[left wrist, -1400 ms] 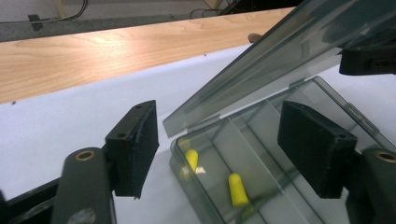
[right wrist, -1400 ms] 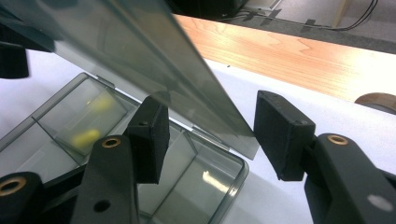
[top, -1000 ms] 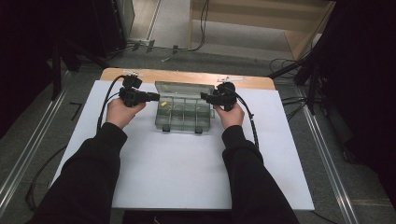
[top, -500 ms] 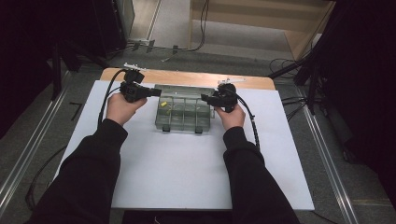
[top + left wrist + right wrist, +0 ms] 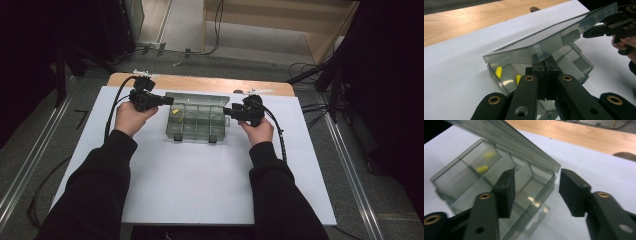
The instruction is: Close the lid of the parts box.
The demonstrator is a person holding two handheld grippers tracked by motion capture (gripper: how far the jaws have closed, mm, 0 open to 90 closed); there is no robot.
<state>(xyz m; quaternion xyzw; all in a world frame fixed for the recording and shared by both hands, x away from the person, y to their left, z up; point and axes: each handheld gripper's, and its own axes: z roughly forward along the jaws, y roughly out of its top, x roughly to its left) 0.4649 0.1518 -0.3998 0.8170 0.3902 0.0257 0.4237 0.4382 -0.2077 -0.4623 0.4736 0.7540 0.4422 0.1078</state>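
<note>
While its hinged lid stands half raised, the smoky clear compartment box sits at the far middle of the white sheet, with two small yellow pieces in one end compartment. One left gripper has its jaws pressed together at the box's near wall, and one right gripper holds its jaws spread at the opposite end. Under the sheet lies a wooden table on grey floor strewn with cables.

Left gripper fingers pressed together, right gripper fingers spread apart, both forearms reaching forward
</note>
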